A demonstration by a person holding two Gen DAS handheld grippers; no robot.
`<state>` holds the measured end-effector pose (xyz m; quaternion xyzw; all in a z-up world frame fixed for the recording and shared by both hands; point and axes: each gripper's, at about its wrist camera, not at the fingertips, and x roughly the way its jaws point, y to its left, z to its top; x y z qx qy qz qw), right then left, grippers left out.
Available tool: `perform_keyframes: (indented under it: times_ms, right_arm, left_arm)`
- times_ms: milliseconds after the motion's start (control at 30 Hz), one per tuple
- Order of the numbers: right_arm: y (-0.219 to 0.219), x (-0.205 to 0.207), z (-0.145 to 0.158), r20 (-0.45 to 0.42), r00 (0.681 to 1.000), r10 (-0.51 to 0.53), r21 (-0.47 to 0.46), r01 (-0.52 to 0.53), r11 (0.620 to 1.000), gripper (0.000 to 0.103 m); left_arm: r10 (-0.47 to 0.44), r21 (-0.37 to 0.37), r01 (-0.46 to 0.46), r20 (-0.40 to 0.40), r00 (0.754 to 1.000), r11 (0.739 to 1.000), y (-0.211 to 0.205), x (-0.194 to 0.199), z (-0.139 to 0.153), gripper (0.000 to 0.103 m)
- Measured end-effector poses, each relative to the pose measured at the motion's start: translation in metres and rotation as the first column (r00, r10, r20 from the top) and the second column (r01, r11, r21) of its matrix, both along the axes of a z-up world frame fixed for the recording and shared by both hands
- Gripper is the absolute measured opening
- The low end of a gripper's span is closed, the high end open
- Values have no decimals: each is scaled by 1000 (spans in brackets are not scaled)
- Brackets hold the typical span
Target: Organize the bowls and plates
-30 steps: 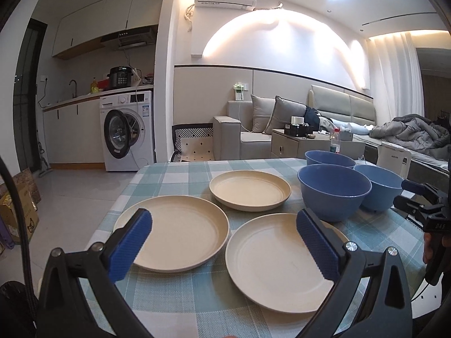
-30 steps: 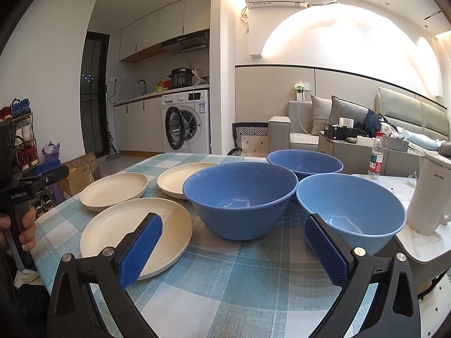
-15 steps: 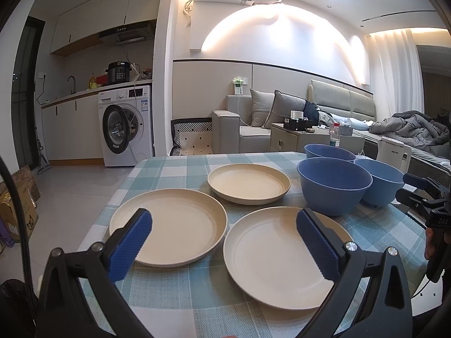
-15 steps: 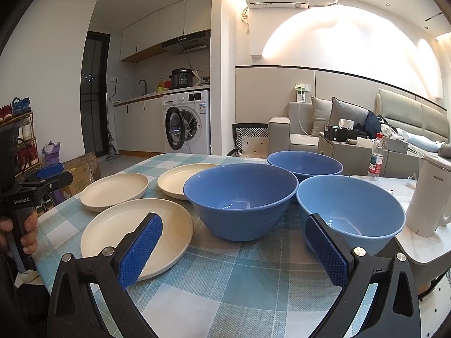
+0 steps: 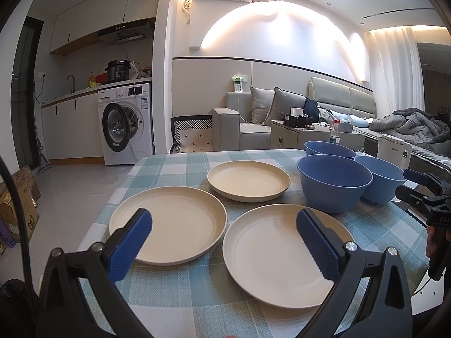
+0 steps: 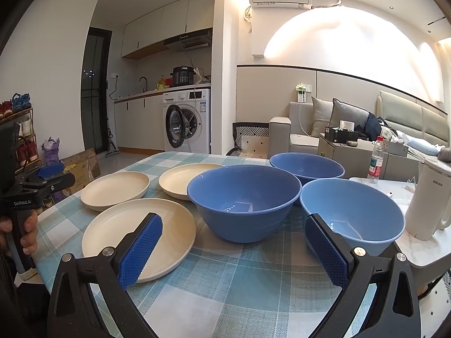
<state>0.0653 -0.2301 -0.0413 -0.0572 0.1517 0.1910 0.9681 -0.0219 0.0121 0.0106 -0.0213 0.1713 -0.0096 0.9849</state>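
Three cream plates lie on a checked tablecloth: a left plate, a near plate and a far plate. Three blue bowls stand to their right: a middle bowl, a far bowl and a right bowl. My left gripper is open and empty, low over the two near plates. My right gripper is open and empty in front of the middle bowl and the right bowl. Each gripper also shows in the other's view, the right and the left.
A white kettle stands on a marble side surface right of the bowls, with a water bottle behind. Past the table's far edge are a chair, a sofa and a washing machine.
The left gripper's view has shifted slightly, so the plates and bowls sit a little lower and nearer. The right gripper has barely moved. Both stay open.
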Motion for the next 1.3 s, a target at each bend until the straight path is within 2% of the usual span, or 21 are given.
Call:
perform_keyframes:
  times_ms: [533,900,1300]
  right_arm:
    - [37,6,11,-38,998,47,-43,-49,998,103]
    - [77,18,25,-78,993,84,-76,-90,993,103]
    - [125,47,38,-129,988,89,-100,-102,990,103]
  left_arm:
    - [-2,11,2,-29,1000,1000,0,-1,10,103]
    - [66,3,-66,-58,996,998,16,1,20,103]
    - [107,68,-102,-73,992,992,23,14,30,103]
